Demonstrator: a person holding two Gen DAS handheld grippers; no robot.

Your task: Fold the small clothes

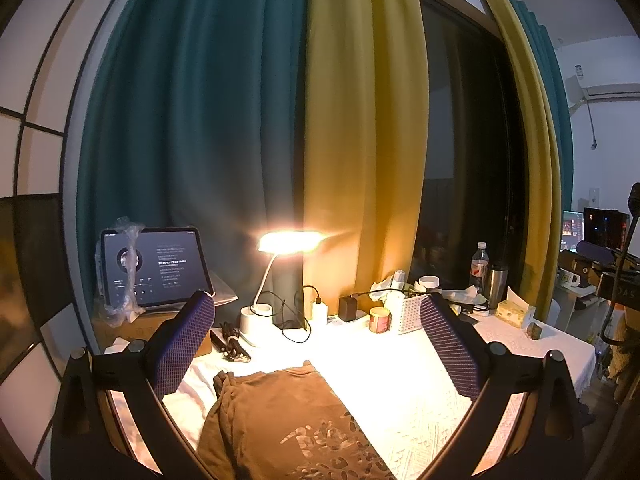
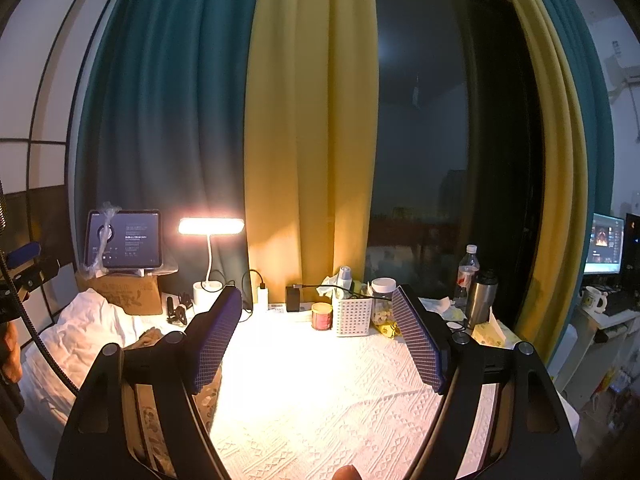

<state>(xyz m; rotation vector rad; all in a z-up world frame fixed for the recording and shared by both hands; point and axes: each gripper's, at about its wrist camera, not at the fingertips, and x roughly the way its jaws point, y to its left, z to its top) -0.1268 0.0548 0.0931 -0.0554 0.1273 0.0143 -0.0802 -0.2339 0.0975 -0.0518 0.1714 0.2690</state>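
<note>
Evidently both the left gripper (image 1: pixel 316 344) and the right gripper (image 2: pixel 316 336) are held wide open and empty above the worktop (image 2: pixel 320 400), with the brown garment (image 1: pixel 280 420) lying below the left gripper, ready for folding.

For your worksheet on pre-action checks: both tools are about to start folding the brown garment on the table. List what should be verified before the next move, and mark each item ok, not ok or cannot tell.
1. Left tool open and empty: ok.
2. Right tool open and empty: ok.
3. Brown garment within the left tool's view, lying on the white tablecloth: ok.
4. Garment spread flat: cannot tell; its lower part runs out of frame, and the near end looks bunched.
5. Folding space to the garment's right free of clutter: ok.
6. Black cable and desk lamp apart from the garment: ok, though they sit just behind it.
</note>
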